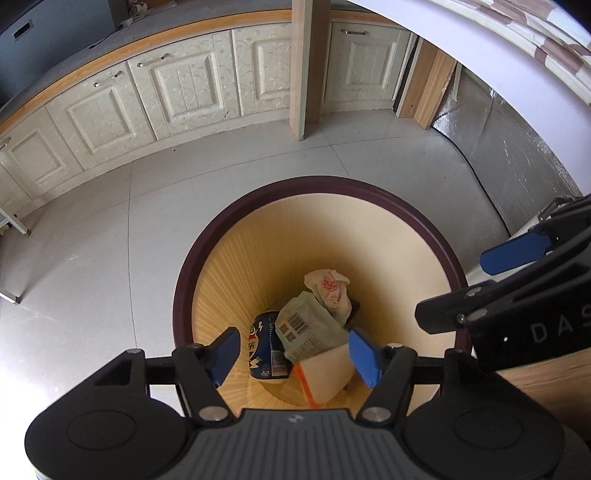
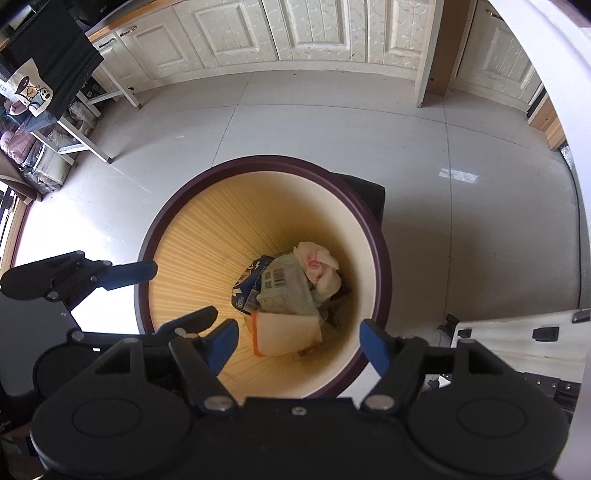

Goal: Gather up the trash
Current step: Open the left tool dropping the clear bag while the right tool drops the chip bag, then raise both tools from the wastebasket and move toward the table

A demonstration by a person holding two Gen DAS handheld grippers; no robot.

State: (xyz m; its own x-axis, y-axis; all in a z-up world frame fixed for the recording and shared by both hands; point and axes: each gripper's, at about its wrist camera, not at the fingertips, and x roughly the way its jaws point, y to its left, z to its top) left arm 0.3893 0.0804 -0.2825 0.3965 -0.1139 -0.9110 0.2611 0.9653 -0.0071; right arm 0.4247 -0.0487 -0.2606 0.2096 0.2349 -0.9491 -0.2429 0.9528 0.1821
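Observation:
A round bin with a dark purple rim [image 1: 184, 266] [image 2: 147, 240] and yellow inside stands on the floor. At its bottom lie a blue can [image 1: 264, 350] [image 2: 245, 284], a pale green barcode packet [image 1: 310, 328] [image 2: 288, 291], a crumpled white wrapper with red print [image 1: 330, 288] [image 2: 319, 266] and a cream and orange packet [image 1: 325, 376] [image 2: 284, 332]. My left gripper [image 1: 295, 356] [image 2: 144, 295] is open and empty above the bin. My right gripper [image 2: 299, 343] [image 1: 469, 284] is open and empty above the bin's near side.
Cream cabinet doors [image 1: 184, 85] [image 2: 314, 26] line the far wall, with a wooden post [image 1: 304, 66] in front. Grey tiled floor [image 1: 92, 240] [image 2: 461, 221] surrounds the bin. A white rack with bags [image 2: 48, 122] stands at left. A white folded frame [image 2: 517, 339] lies at right.

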